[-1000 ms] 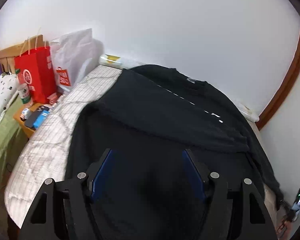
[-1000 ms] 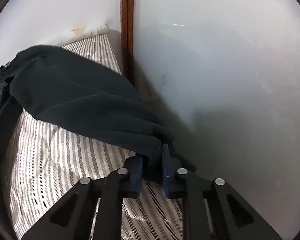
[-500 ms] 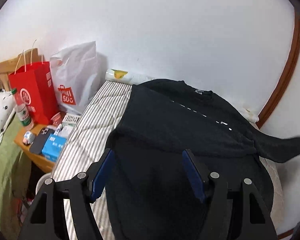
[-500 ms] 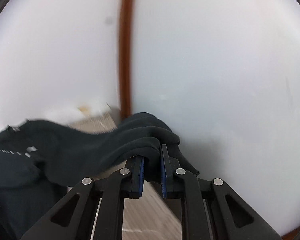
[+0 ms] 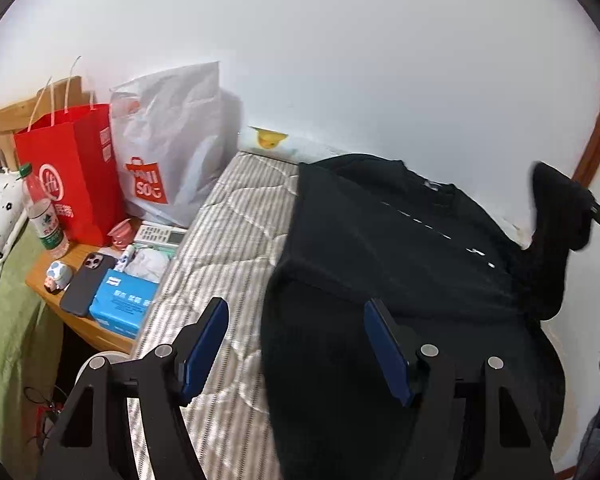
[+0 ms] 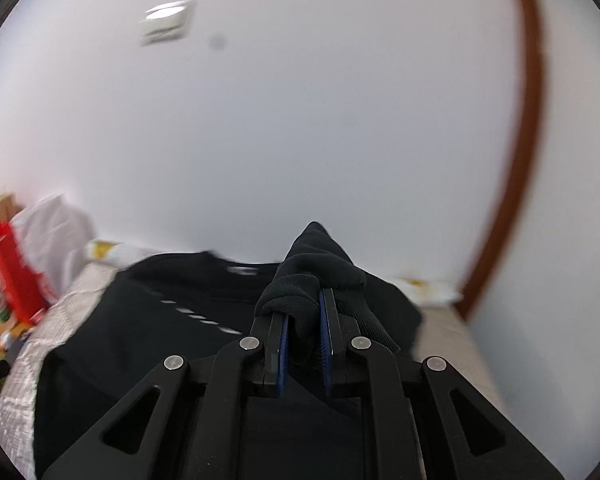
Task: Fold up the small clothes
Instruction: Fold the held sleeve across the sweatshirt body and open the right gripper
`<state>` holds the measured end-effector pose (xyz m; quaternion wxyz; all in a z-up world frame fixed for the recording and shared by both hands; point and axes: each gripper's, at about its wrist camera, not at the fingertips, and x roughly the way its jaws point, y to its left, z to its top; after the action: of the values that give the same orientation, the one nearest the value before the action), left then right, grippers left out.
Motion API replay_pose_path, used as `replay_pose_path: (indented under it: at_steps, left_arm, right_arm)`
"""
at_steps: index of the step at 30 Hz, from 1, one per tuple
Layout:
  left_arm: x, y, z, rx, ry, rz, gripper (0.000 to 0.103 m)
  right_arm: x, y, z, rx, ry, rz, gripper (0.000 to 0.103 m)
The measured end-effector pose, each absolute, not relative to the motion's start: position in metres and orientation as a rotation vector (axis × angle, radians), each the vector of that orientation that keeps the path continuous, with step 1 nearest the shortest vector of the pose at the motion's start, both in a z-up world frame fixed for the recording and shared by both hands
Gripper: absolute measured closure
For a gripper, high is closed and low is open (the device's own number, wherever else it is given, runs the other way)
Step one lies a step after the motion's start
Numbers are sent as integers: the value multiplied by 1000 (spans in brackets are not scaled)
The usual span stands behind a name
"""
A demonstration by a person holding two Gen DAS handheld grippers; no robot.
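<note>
Your right tongs (image 6: 303, 334) pinch the sleeve cuff (image 6: 314, 276) of the black sweatshirt (image 5: 400, 264) spread on the striped bed (image 5: 228, 216), lifted above its body; your left tongs (image 5: 296, 344) hang spread, empty. One sleeve looks already crossed; this sleeve and the body folds remain

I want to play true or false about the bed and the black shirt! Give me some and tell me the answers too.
1. The right gripper pinches a black sleeve. True.
2. The left gripper squeezes the black shirt. False: it is open and holds nothing.
3. A red bag stands beside a white bag. True.
4. The phone lies on the striped bed. False: it lies on the wooden side table.
</note>
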<state>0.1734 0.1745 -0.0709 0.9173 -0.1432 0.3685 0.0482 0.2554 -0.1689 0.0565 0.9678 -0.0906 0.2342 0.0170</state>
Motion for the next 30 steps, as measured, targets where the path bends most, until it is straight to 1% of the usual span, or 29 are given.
replay_pose_path:
  at_steps: [7,10,14,15,16,17,18,19,22,30]
  left_arm:
    - [178,184,-89,-333,772,133,35]
    - [186,180,-92,-346,775,133,35]
    - [200,167,-94,-356,788,121,35]
    - [203,164,-94,-357,793,116,35]
    - [206,159,-94,-356,796,109,35]
    - [210,154,-94,-352,799,99,35]
    - [212,147,-93,-345,802,92,34]
    - [215,142,-92,-337,804,86,33]
    - [223,124,-92,-325,810,60,32]
    - [243,75,-91,-272,841,-17,32]
  right_arm:
    - [304,-71,8,-252,540,219,90]
    - [324,-52,-19,-280,565,249,89]
    - [336,-51,-49,-266,622,291,87]
    - [336,-52,-56,-267,633,306,84]
    - [338,-53,-60,-272,645,307,70]
    - [338,-56,-67,-283,674,313,58]
    - [340,-56,-75,-286,688,320,39]
    - [337,-62,-80,-286,695,341,34]
    - [323,-86,-86,-279,706,360,29]
    - [268,-188,-91,-222,738,311,29]
